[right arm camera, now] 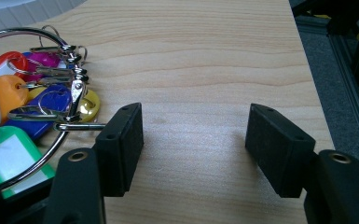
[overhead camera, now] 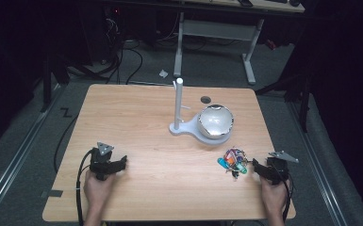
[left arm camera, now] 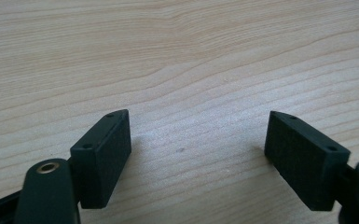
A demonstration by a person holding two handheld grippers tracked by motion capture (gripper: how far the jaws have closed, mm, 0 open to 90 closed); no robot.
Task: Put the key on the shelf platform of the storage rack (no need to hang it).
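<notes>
1. My left gripper [overhead camera: 121,163] rests low on the wooden table [overhead camera: 136,117], near its left front corner, jaws spread wide with bare wood between them.
2. My right gripper [overhead camera: 256,164] sits near the right front edge, jaws also spread wide and holding nothing.
3. A bunch of coloured key tags [overhead camera: 234,160] on metal rings lies just beside my right gripper; in the right gripper view one ring [right arm camera: 37,161] seems to touch the outer side of one jaw, though I cannot be sure.
4. Among the tags I see a green one [right arm camera: 7,156], a blue one [right arm camera: 51,102] and an orange one [right arm camera: 9,91].
5. A shiny metal bowl [overhead camera: 215,121] sits on a white stand [overhead camera: 183,127] with an upright post [overhead camera: 178,101], past mid-table, well apart from both grippers.
</notes>
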